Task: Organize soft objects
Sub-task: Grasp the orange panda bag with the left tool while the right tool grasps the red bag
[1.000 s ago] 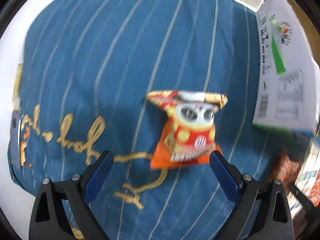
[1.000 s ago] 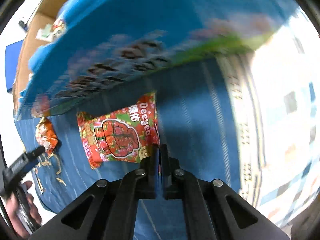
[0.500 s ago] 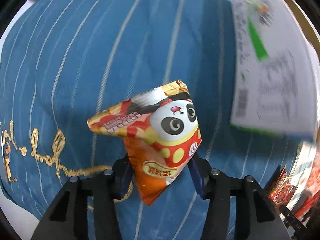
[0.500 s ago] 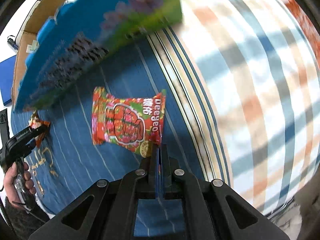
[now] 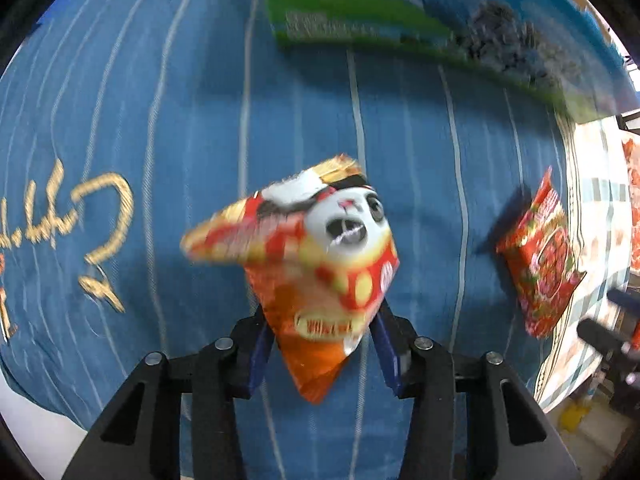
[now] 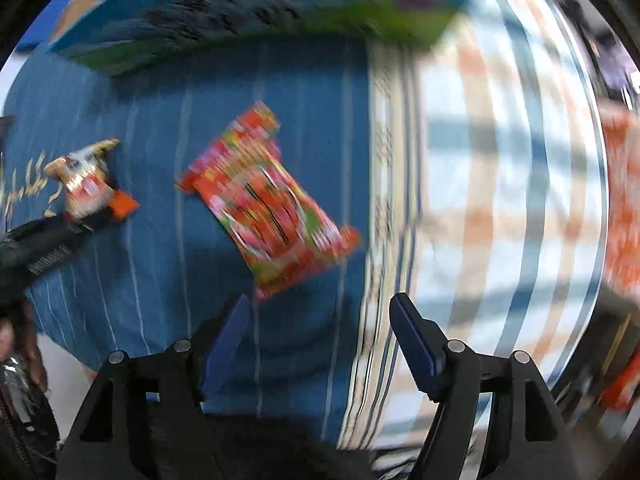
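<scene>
Left wrist view: the left gripper [image 5: 324, 344] has its jaws clamped on the lower corner of an orange panda snack packet [image 5: 316, 264], which stands up between the blue pads above a blue striped cushion [image 5: 180, 120] with gold stitched lettering. A red snack packet [image 5: 540, 256] lies on the cushion off to the right, near the edge where a plaid cloth [image 5: 600, 200] begins. A blue and green box [image 5: 420, 20] sits across the top of the view, blurred. A dark tool at the far right edge is probably part of the other gripper, though it is too smeared to be sure.

Right wrist view: the right gripper [image 6: 320, 336] has its jaws apart with nothing between them. The red snack packet [image 6: 268, 204] lies tilted on the blue striped cushion [image 6: 160, 280], just ahead of the pads and apart from them, close to the plaid cloth [image 6: 500, 180]. At left, the left gripper [image 6: 86, 220] grips the panda snack packet [image 6: 86, 180]. The blue and green box [image 6: 240, 12] runs along the top. This whole view is motion-blurred.
</scene>
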Demonstrator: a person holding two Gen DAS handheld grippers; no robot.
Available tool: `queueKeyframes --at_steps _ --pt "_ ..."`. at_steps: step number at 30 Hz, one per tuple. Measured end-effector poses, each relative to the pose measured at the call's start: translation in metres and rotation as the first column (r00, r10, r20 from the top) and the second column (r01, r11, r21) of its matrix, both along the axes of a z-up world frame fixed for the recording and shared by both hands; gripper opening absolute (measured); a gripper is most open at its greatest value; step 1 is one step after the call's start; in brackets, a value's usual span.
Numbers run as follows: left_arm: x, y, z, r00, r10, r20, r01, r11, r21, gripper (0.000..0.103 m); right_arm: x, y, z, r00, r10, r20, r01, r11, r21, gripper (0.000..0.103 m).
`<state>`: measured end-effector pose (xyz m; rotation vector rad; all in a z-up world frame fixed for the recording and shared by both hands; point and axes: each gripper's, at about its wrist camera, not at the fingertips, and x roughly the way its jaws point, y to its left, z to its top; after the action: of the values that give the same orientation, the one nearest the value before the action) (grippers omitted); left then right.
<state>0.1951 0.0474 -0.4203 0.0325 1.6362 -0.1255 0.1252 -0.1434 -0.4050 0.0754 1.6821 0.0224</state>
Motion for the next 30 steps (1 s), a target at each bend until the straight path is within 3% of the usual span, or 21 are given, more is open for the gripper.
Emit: queueKeyframes --at_steps 2,6,12,17,21,22,25,28,30 --pt "-0.005 0.002 -0.005 1.000 0.017 -0.015 -0.017 1.000 -0.002 0.043 0.012 0.013 0.000 0.996 0.080 0.027 -0.080 0.997 0.003 0.076" --pt "-0.009 0.007 -0.014 0.999 0.028 -0.023 -0.028 1.000 -0.007 0.043 0.044 0.042 -0.026 0.981 0.195 0.001 -0.195 0.981 0.018 0.076" --pt "-0.001 0.019 -0.028 0.999 0.045 -0.027 -0.045 0.999 -0.003 0.043 0.061 0.073 -0.058 0.965 0.252 -0.070 -0.253 0.968 0.001 0.076" --pt "0.008 0.043 -0.040 0.997 0.072 -0.036 -0.073 0.997 -0.016 0.045 0.068 0.055 -0.074 0.988 0.099 -0.116 -0.097 0.995 0.027 0.061" --pt "0.020 0.061 -0.049 0.984 0.157 -0.079 -0.164 0.982 -0.089 0.055 0.068 0.027 -0.077 0.986 -0.077 -0.145 0.086 0.995 0.054 0.059" --pt "0.023 0.068 -0.051 0.974 0.199 -0.104 -0.211 0.969 -0.126 0.060 0.067 0.021 -0.078 0.981 -0.123 -0.151 0.133 0.989 0.063 0.059" --pt "0.027 0.093 -0.059 0.920 0.331 -0.212 -0.378 0.893 -0.244 0.061 0.066 0.001 -0.081 0.971 -0.163 -0.175 0.183 0.977 0.107 0.060" --pt "0.022 0.112 -0.062 0.862 0.409 -0.299 -0.494 0.811 -0.314 0.061 0.075 -0.015 -0.083 0.962 -0.182 -0.204 0.213 0.967 0.142 0.063" --pt "0.016 0.119 -0.057 0.842 0.436 -0.318 -0.530 0.781 -0.330 0.068 0.076 -0.017 -0.083 0.962 -0.176 -0.208 0.209 0.967 0.146 0.063"
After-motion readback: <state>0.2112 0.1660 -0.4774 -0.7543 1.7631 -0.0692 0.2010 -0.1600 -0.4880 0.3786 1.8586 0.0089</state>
